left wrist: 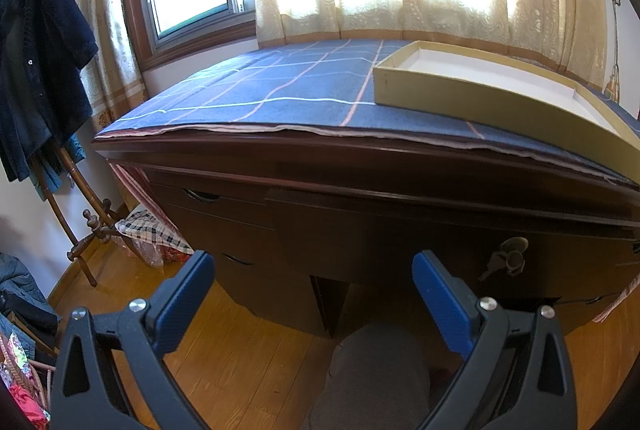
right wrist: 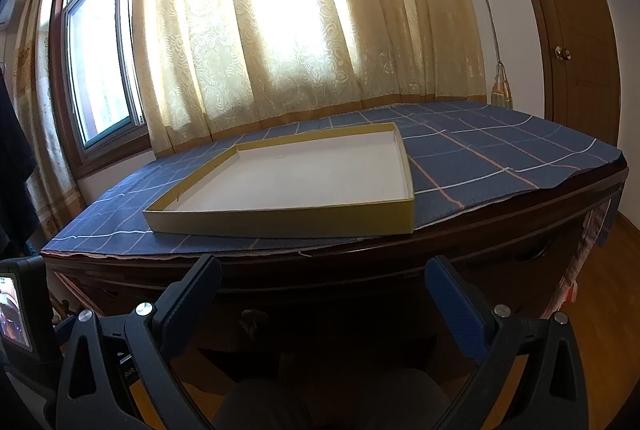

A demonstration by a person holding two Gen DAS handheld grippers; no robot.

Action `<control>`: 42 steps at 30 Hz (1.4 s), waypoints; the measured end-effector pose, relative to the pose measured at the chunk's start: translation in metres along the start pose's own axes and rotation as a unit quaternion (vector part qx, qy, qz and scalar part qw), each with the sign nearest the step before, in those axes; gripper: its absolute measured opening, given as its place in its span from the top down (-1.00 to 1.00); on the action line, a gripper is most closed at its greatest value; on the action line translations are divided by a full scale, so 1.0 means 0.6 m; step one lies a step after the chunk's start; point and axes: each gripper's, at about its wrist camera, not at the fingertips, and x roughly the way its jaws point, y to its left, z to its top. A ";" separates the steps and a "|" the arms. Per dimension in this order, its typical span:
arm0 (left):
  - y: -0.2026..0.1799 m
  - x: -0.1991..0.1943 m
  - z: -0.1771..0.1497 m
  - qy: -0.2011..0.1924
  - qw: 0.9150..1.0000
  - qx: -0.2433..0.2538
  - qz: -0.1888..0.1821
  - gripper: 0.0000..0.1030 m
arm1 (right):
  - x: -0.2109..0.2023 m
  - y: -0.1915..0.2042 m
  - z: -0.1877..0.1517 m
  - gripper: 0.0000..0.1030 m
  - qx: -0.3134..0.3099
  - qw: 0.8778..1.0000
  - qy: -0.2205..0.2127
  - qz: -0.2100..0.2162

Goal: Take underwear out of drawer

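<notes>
Both claws were spread apart and held nothing: the left claw [left wrist: 312, 270] faced the closed centre drawer [left wrist: 400, 230] with its keyed lock [left wrist: 510, 254]; the right claw [right wrist: 322, 276] faced the counter [right wrist: 360, 262] edge. No underwear was visible. A tray [right wrist: 280, 218] sat on the cloth [right wrist: 480, 158].

dark reddish-brown wood desk [left wrist: 360, 170], blue cloth [left wrist: 280, 90] on top with white and pink grid lines. shallow box [right wrist: 288, 218] tan-yellow outside, white inside. cream curtain [right wrist: 260, 30] with swirl pattern, tan band at hem. left gripper [left wrist: 312, 270] and right gripper [right wrist: 322, 278] black with blue pads. floor [left wrist: 240, 342] orange-brown wood. dark navy jacket [left wrist: 40, 70].
</notes>
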 end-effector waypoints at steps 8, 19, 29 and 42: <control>0.006 0.001 0.000 -0.004 1.000 -0.002 0.003 -0.95 | -0.003 -0.007 0.003 -0.99 0.006 1.000 -0.011 0.003; 0.076 -0.007 0.011 -0.084 0.994 -0.065 0.022 -0.91 | -0.031 -0.057 0.006 -0.99 0.015 0.987 -0.152 -0.042; 0.112 -0.007 0.009 -0.208 0.969 -0.127 0.034 -0.93 | -0.004 -0.091 -0.002 -0.99 -0.006 0.958 -0.277 -0.070; 0.156 0.033 0.016 -0.290 0.933 -0.192 0.089 -1.00 | 0.039 -0.149 0.002 -0.99 0.012 0.930 -0.332 -0.160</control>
